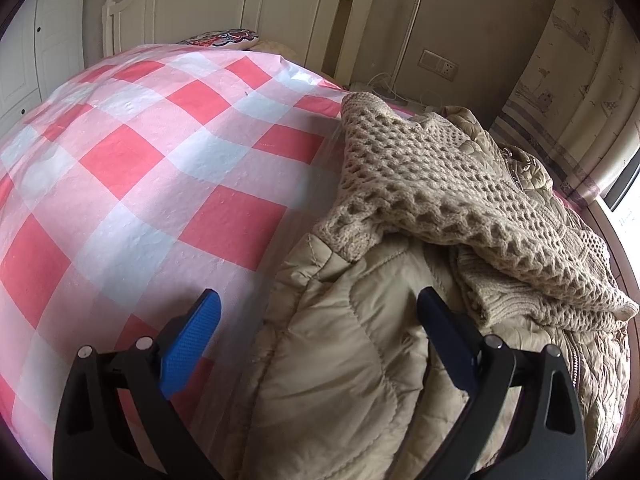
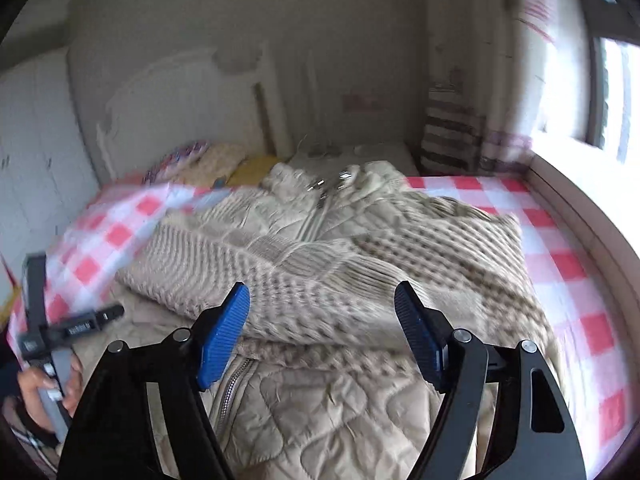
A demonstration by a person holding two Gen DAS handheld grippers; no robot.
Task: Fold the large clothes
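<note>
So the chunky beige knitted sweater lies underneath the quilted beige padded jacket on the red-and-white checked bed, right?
Not quite: the chunky beige knitted sweater lies on top of the quilted beige padded jacket, not underneath. The left wrist view shows it, on the red-and-white checked bed.

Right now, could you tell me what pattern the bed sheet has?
Red, pink and white checks on the bed sheet, clearest in the left wrist view.

Soft daylight, window (image 2: 612, 92) glare blown out at right; right-wrist view motion-blurred; fisheye edges dark, bent
</note>
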